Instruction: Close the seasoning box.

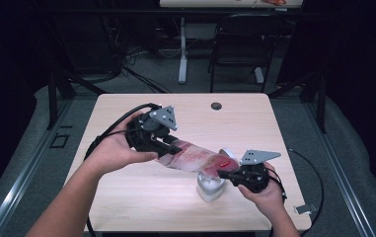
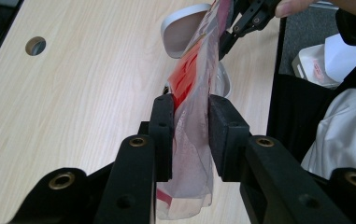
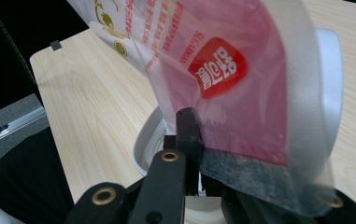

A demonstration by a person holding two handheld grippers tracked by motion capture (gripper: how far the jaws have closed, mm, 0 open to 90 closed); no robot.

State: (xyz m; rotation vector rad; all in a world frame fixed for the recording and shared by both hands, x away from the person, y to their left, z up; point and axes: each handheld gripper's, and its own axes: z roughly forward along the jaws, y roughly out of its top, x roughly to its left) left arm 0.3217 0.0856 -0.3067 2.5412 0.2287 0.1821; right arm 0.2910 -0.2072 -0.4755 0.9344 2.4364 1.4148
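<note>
The person held a gripper in each hand over the pale wooden table (image 1: 126,197), and both were engaged on one item: a clear plastic pouch (image 1: 195,159) with red printing and a red logo.

The left gripper (image 1: 168,148) was clamped on one end of the pouch. In the left gripper view its two black pads pressed the wrinkled film from either side, and a short tail of the pouch (image 2: 185,186) hung below them. From that grip the pouch ran up and away to the other gripper, seen at the top of that view.

The right gripper (image 1: 225,174) was closed on the opposite end. In the right gripper view the sealed edge of the pouch (image 3: 241,93) lay across the jaws and hid one of them; the visible jaw stood hard against the film, with no gap between the two.

In the high view the pouch was held clear of the table top, stretched between the two grippers, sloping down from the left gripper to the right. The red logo sat near the right gripper's end.

A white open container (image 1: 210,190) stood on the table directly under the right-hand end of the pouch. Its rounded white lid (image 2: 180,28) stood up behind the pouch. A round cable hole (image 1: 216,106) lay near the far edge of the table, well apart from the work.
</note>
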